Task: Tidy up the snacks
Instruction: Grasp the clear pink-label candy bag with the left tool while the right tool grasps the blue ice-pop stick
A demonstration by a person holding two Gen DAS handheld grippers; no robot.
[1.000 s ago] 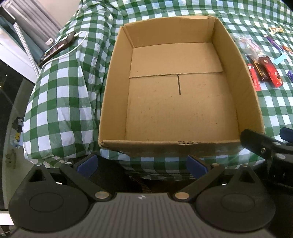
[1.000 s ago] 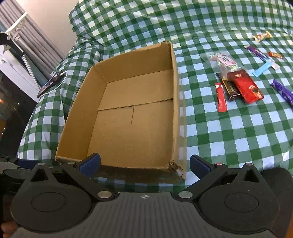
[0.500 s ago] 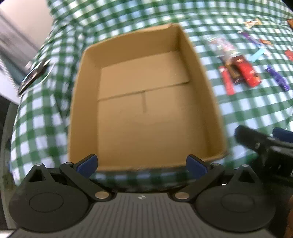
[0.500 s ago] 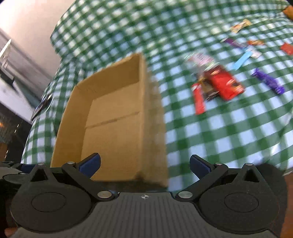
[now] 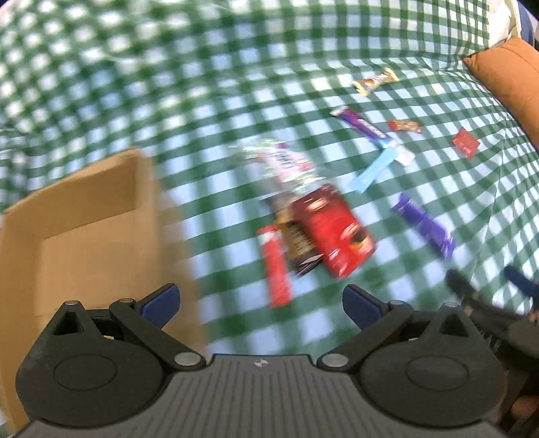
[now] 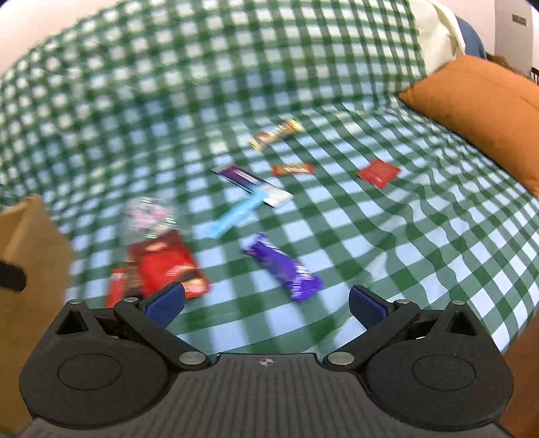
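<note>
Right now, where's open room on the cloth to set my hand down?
Bare cloth lies between the purple bar and the orange cushion, and beyond the gold-wrapped candy. It is crowded beside the cardboard box, where the red pack and neighbouring bars overlap.

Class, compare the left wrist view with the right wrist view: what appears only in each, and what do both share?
Only the left wrist view shows the inside of the cardboard box, empty as far as visible, and the long red bar in full.

Only the right wrist view shows the orange cushion broadly, with white fabric behind it.

Both share the green checked cloth, the red packet, the purple bar, the light blue stick and open, empty tongs: left tongs, right tongs.
</note>
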